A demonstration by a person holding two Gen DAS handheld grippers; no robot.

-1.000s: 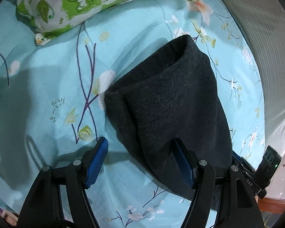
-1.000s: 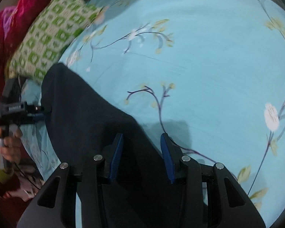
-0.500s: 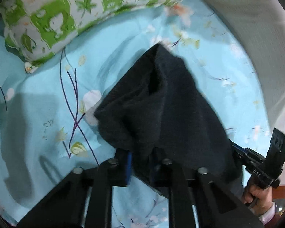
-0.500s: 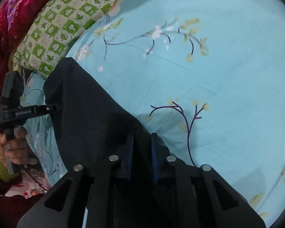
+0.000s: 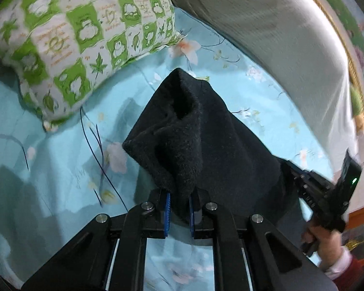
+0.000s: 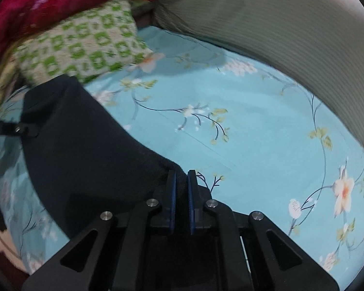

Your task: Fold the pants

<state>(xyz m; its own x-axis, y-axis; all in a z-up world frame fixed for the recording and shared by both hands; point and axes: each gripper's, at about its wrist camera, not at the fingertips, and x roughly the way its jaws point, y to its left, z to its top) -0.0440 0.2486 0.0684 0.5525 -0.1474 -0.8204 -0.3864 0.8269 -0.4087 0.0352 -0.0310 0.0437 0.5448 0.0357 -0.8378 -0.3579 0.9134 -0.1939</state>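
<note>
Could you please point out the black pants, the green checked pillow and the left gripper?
black pants (image 5: 206, 140): left wrist view, fuzzy middle.
green checked pillow (image 5: 85, 36): left wrist view, patterned face.
left gripper (image 5: 179, 208): left wrist view, between its fingertips.

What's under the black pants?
The black pants lie on the blue flowery bedsheet, which shows all around them. The sheet right beneath them is covered, so anything there stays hidden.
</note>
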